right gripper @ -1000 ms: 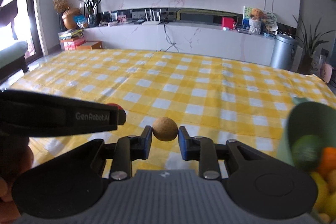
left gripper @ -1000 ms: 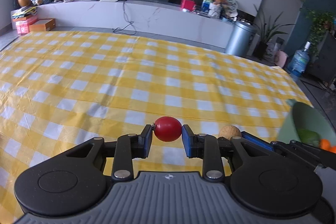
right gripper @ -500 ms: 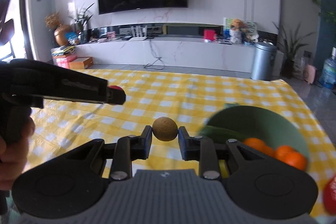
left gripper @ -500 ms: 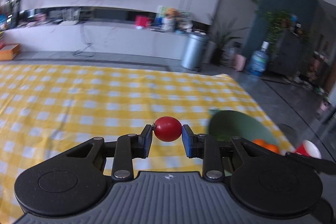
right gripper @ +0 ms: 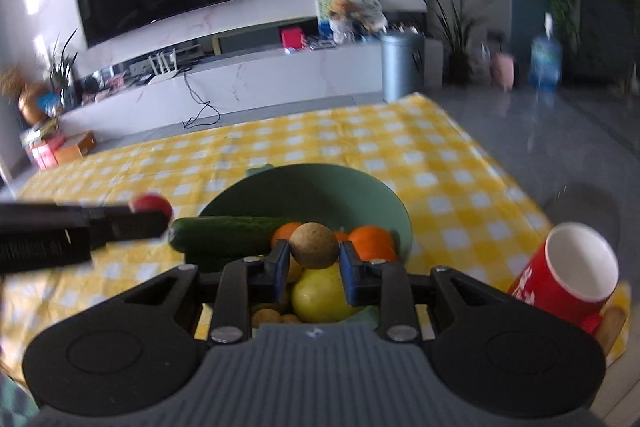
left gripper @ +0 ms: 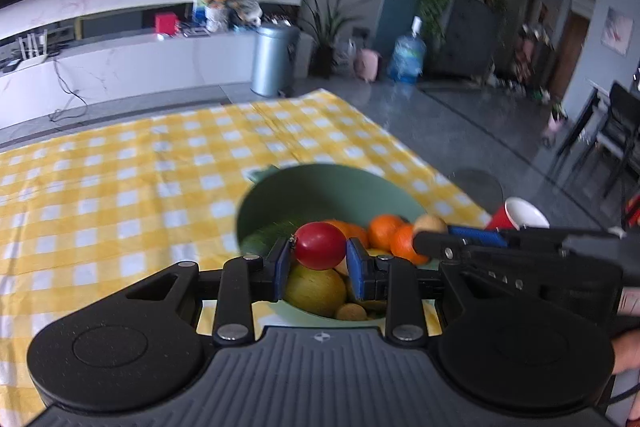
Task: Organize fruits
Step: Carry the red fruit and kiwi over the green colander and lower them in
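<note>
Both grippers now over green bowl (left gripper: 280,187) of fruit, formerly over bare checked cloth (left gripper: 120,187), left gripper (left gripper: 320,259) pinching red fruit (left gripper: 320,245), right gripper (right gripper: 314,259) pinching brown fruit (right gripper: 314,245), red cup (right gripper: 568,275) beside bowl

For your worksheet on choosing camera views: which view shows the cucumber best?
The right wrist view: the cucumber lies lengthwise across the green bowl, nearly whole. In the left wrist view only a blurred dark green patch shows behind the red fruit.
</note>
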Tool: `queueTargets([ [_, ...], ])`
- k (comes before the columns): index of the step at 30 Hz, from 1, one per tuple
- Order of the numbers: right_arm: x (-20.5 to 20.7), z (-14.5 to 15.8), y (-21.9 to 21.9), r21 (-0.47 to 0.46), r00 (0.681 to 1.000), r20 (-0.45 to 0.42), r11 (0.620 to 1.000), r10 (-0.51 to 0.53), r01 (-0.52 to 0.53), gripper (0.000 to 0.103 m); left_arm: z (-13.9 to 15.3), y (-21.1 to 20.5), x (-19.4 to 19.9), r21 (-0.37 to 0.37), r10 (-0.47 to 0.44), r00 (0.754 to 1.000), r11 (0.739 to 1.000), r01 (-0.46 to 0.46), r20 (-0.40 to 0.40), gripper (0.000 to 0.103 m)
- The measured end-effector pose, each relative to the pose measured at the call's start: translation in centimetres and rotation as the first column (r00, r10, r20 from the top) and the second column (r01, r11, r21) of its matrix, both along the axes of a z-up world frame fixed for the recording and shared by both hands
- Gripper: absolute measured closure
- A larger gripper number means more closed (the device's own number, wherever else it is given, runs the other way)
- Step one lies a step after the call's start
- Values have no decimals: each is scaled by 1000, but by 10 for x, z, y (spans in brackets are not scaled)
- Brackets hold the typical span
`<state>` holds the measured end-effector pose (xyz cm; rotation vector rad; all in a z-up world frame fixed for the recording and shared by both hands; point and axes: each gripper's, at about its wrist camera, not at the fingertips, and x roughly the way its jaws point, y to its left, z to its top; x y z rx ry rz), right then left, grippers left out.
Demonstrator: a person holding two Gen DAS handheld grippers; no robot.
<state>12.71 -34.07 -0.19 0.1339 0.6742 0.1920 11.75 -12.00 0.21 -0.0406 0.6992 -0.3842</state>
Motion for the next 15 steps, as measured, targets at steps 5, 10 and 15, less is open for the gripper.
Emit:
queueTargets([
  [5,14,-12,2,38,998,-54,999,14,-12,79,-18,-14,11,25,-31,998,999,32,-46,69],
  [10,24,-22,-3,78,991,-133,997,32,-22,79,-31,-15,13,44,-42,996,998,46,-83,69],
  [15,31,-29,-3,89,982,-186,996,36,-20,79,-36,-16,16,62,-35,994,997,41,-107,69],
])
